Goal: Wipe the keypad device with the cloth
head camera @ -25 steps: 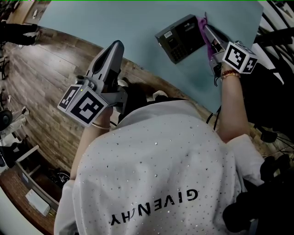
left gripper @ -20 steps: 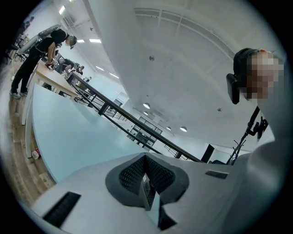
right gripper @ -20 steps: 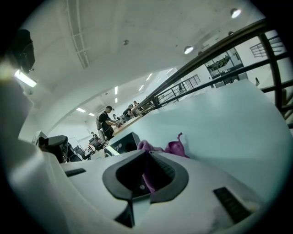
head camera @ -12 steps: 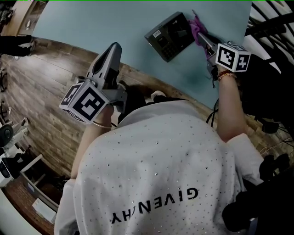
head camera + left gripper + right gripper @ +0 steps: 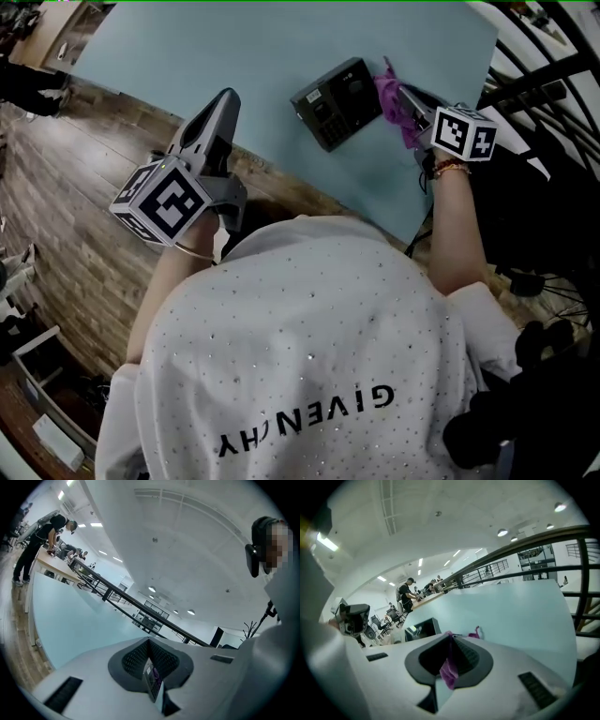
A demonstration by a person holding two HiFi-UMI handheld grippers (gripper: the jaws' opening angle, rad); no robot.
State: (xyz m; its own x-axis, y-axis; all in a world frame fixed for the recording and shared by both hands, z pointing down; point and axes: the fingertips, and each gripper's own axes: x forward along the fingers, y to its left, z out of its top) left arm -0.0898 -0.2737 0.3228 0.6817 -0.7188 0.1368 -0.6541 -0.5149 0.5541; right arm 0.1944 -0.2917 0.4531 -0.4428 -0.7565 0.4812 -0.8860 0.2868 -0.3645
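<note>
Vs. 1.0 s ago, head view: the light blue table (image 5: 234, 56), the keypad device (image 5: 333, 101) and the right gripper (image 5: 401, 92) all sit lower and further left in frame. The table edge shifts with them, so part of this is head motion. Cloth contact on the device's right side is unchanged. The left gripper (image 5: 225, 96) stays raised over the table's near edge, well apart from the device, with the wood floor (image 5: 66, 187) below it.

Tool state:
- Left gripper: jaws drawn together down to a thin slit, nothing between them. The device and a bit of purple show through the slit in the left gripper view.
- Right gripper: clenched on the purple cloth (image 5: 387, 97). In the right gripper view a fold of it hangs pinched between the jaws. The free end lies against the right side of the device, which rests flat on the table with its keys toward the person.

Writing:
- White studded shirt (image 5: 300, 356): "GIVENCHY", upside down in head view.
- Marker cubes: black-and-white squares only.
- Device print: too small to read
</note>
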